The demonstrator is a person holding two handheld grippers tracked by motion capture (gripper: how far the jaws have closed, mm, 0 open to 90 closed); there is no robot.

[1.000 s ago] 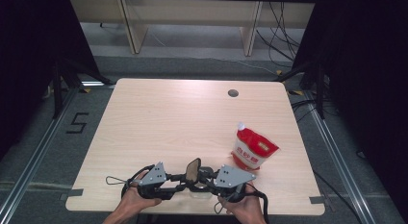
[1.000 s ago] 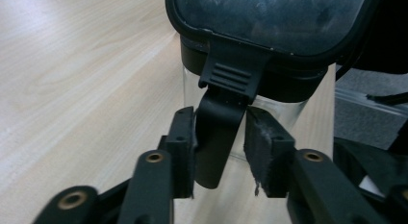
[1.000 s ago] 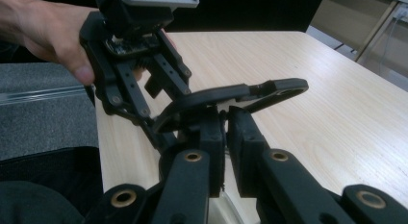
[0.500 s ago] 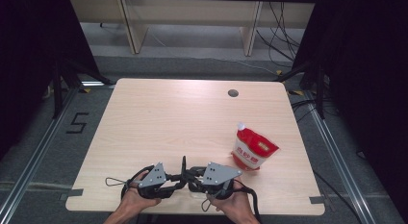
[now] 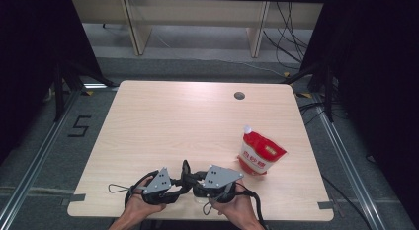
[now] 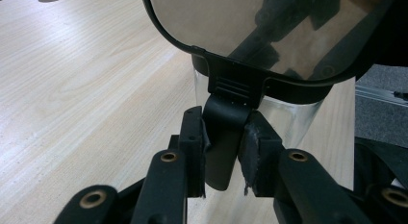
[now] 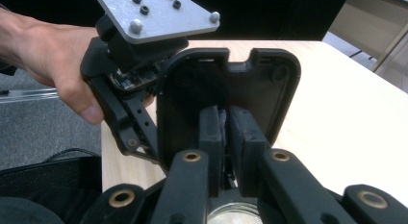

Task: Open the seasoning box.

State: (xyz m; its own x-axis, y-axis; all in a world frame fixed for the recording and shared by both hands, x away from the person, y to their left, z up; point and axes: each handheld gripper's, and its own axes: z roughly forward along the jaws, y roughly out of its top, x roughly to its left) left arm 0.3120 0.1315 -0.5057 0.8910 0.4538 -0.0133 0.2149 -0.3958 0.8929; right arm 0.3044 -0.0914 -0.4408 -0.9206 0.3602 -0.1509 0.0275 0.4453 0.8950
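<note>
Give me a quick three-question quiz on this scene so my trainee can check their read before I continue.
1. True or false: the red pouch touches the black lid.
2. The left gripper has its fingers closed on: A) the lid's black tab; B) the pouch's spout; C) a cable.
3. Fill in: the round hole in the table lies near its ___ edge, seen from the person.

Key: 1 false; 2 A; 3 far.
</note>
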